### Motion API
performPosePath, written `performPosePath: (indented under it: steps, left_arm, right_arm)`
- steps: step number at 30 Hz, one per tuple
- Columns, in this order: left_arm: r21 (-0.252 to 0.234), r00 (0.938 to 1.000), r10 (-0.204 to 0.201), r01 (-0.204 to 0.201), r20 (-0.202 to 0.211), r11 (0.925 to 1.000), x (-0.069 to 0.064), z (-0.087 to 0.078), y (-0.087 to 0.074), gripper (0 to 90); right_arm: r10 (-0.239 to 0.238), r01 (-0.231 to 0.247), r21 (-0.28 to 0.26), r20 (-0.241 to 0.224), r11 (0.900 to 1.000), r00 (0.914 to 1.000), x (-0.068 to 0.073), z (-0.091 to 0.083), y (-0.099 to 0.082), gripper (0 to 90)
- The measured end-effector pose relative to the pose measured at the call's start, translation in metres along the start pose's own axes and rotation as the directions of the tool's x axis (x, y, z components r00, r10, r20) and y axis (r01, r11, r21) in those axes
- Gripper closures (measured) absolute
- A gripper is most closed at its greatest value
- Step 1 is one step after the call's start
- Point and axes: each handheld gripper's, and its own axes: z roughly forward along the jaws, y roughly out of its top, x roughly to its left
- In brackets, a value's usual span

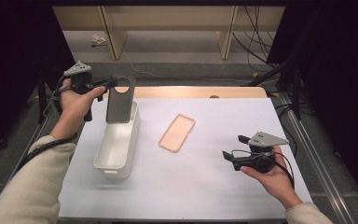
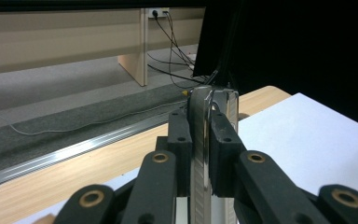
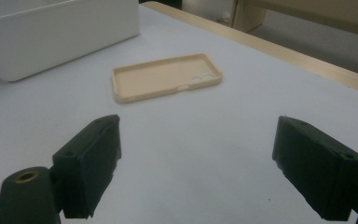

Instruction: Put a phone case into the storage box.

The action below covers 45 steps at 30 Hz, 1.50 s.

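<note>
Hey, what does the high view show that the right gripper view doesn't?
High view alone: the left claw shut on a grey phone case, hanging upright above the far end of the white bin, plus both hands and the right claw seen from outside.

Right gripper view alone: a close look between the right claw's open jaws, nothing held.

Both: the peach phone case lying flat, hollow side up, on the white table, and the bin.
</note>
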Motion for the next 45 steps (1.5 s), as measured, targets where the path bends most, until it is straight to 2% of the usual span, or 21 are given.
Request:
performPosePath:
  steps: [18, 30, 45]
  left_arm:
    - [-0.015, 0.9999, -0.009, 0.009, -0.009, 0.9999, 0.013, 0.007, -0.004, 80.8]
    - [-0.021, 0.9996, -0.025, 0.025, -0.010, 0.9995, 0.013, 0.014, -0.004, 80.7]
    - [-0.007, 0.9997, -0.013, 0.013, -0.023, 0.9999, 0.013, 0.021, -0.005, 80.8]
  right_arm:
    - [0.004, -0.004, 0.001, -0.003, 1.0000, 1.0000, -0.001, 0.000, 0.000, 16.2]
    - [0.004, -0.004, -0.001, -0.004, 1.0000, 1.0000, -0.001, 0.001, -0.001, 16.2]
    - [0.003, -0.003, -0.001, -0.007, 1.0000, 1.0000, 0.000, 0.001, 0.000, 16.2]
